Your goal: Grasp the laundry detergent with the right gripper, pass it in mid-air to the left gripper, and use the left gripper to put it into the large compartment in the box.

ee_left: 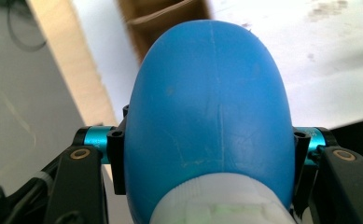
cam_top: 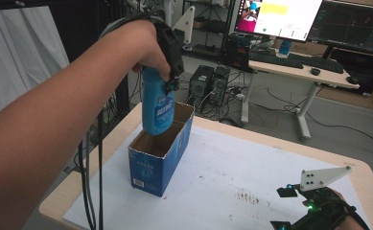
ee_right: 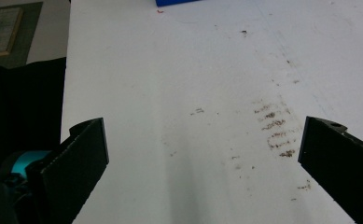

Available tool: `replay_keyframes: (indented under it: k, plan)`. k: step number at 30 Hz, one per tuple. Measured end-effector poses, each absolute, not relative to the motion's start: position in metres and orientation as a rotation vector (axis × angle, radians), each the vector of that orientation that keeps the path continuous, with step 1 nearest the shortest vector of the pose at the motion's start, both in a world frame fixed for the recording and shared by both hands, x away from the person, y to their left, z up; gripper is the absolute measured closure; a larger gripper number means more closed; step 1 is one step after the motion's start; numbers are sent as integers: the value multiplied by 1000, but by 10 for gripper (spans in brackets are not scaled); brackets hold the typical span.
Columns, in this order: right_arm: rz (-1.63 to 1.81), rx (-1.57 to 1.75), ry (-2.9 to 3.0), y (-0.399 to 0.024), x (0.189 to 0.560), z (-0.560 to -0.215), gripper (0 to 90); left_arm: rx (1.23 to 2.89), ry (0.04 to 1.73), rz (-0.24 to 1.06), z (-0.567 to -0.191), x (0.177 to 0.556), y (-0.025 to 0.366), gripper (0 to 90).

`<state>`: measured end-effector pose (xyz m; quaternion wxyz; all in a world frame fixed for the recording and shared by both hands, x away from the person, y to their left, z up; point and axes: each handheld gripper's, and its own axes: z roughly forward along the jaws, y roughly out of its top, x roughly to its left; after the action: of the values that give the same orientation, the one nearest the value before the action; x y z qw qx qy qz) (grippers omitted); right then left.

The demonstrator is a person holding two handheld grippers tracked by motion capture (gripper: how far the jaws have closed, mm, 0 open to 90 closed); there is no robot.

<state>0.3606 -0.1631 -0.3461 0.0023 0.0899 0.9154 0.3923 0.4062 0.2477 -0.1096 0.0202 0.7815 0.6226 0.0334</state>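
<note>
One blue bottle (cam_top: pixel 157 105) is hanging upside down in the left claw (cam_top: pixel 167 79), which is pinching it near the cap, its base dipping into the open blue box (cam_top: pixel 159 154) on the table (cam_top: pixel 251 187). Whether going in or coming out, it is judged about midway. The right claw (cam_top: pixel 289 211) is resting spread and empty on the table.

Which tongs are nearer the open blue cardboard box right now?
Left. The left tongs hold the blue plastic bottle directly above the open blue cardboard box. The right tongs sit open at the table's near right corner, well away.
</note>
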Motion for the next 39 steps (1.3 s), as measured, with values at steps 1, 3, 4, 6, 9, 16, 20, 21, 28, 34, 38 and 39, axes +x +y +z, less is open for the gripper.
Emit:
replay_keyframes:
  k: [1, 3, 4, 6, 9, 16, 20, 21, 28, 34, 38, 39]
  plan:
    - [1230, 283, 2870, -163, 360, -346, 9, 2424, 1943, 102, -112, 407, 249, 389]
    - [1234, 285, 2867, -164, 361, -346, 8, 2407, 1973, 87, -120, 409, 255, 389]
    - [1238, 291, 2866, -164, 361, -346, 9, 2393, 1981, 78, -124, 410, 256, 389]
    - [1232, 290, 2864, -165, 361, -346, 8, 2387, 1983, 61, -130, 411, 259, 390]
    - [1229, 294, 2868, -165, 361, -346, 8, 2390, 1979, 28, -142, 414, 260, 389]
    - [1227, 294, 2867, -163, 361, -347, 9, 2436, 1946, -8, -175, 420, 255, 389]
    - [1227, 298, 2866, -164, 360, -347, 8, 2457, 1908, -28, -199, 424, 255, 389]
    - [1225, 302, 2865, -164, 360, -347, 9, 2469, 1890, -31, -205, 424, 255, 389]
    - [1219, 310, 2870, -166, 359, -349, 9, 2577, 1788, -34, -234, 428, 253, 389]
    - [1215, 318, 2872, -166, 359, -350, 9, 2726, 1608, -43, -263, 431, 250, 389]
    - [1211, 320, 2874, -167, 359, -350, 9, 2783, 1508, -47, -274, 433, 249, 389]
    - [1209, 322, 2874, -167, 359, -351, 9, 2795, 1486, -45, -277, 433, 248, 389]
